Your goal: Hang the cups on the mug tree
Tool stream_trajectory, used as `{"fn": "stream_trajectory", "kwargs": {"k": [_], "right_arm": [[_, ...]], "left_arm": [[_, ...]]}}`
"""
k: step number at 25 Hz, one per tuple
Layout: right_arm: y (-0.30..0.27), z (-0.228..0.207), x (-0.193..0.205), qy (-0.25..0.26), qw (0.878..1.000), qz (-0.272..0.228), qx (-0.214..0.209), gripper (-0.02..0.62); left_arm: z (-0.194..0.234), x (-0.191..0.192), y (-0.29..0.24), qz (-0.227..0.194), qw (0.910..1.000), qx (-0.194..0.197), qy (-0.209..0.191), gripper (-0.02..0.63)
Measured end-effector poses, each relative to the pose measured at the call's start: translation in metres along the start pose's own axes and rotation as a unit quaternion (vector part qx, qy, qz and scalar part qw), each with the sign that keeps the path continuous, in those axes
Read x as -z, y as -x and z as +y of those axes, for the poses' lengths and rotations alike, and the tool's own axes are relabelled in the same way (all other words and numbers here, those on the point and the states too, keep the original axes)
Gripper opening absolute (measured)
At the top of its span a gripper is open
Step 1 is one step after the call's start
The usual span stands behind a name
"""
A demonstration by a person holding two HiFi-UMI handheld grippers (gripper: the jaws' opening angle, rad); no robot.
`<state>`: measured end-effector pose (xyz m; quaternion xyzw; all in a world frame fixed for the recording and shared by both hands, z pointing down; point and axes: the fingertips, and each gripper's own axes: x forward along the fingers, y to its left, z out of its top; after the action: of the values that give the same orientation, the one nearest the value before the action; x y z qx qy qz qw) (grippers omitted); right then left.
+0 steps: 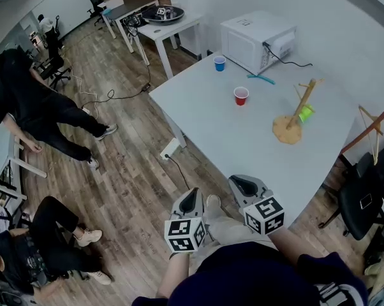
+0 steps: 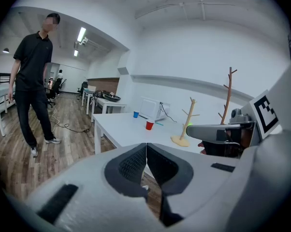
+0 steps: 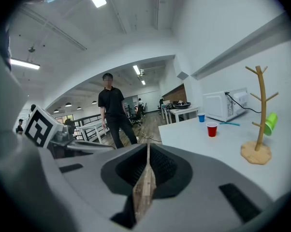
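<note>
On the white table (image 1: 211,129) stand a red cup (image 1: 241,95) and, farther back, a blue cup (image 1: 219,63). The wooden mug tree (image 1: 298,115) stands at the table's right with a green cup (image 1: 306,113) hanging on it. My left gripper (image 1: 191,201) and right gripper (image 1: 246,185) are side by side off the table's near edge, both shut and empty. The left gripper view shows its shut jaws (image 2: 146,146), the red cup (image 2: 149,125) and the mug tree (image 2: 185,124) far ahead. The right gripper view shows its gripper (image 3: 148,149), the red cup (image 3: 212,129) and the tree (image 3: 259,115).
A white microwave (image 1: 256,41) sits at the table's far end with a teal stick (image 1: 261,79) beside it. A black chair (image 1: 364,196) and a wooden coat rack (image 1: 374,126) stand to the right. One person (image 1: 26,107) stands at left; another sits on the floor (image 1: 39,247).
</note>
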<state>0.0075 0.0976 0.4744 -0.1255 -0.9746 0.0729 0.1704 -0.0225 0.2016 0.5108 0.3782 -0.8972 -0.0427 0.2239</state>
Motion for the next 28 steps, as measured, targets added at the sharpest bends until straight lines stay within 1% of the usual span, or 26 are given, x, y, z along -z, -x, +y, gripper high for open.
{"fn": "stream_trajectory", "kwargs": {"k": [5, 15, 28], "right_arm": [[-0.026, -0.011, -0.005, 0.001, 1.000, 0.004, -0.002, 0.037], [-0.085, -0.035, -0.041, 0.011, 1.000, -0.009, 0.014, 0.037], [-0.135, -0.082, -0.074, 0.002, 0.998, -0.014, 0.054, 0.037]], "left_arm": [[0.014, -0.009, -0.022, 0.000, 1.0000, 0.004, -0.001, 0.020], [0.060, -0.047, -0.071, 0.004, 0.9999, 0.010, -0.006, 0.020], [0.077, -0.091, -0.144, 0.015, 0.9984, 0.051, -0.018, 0.020]]}}
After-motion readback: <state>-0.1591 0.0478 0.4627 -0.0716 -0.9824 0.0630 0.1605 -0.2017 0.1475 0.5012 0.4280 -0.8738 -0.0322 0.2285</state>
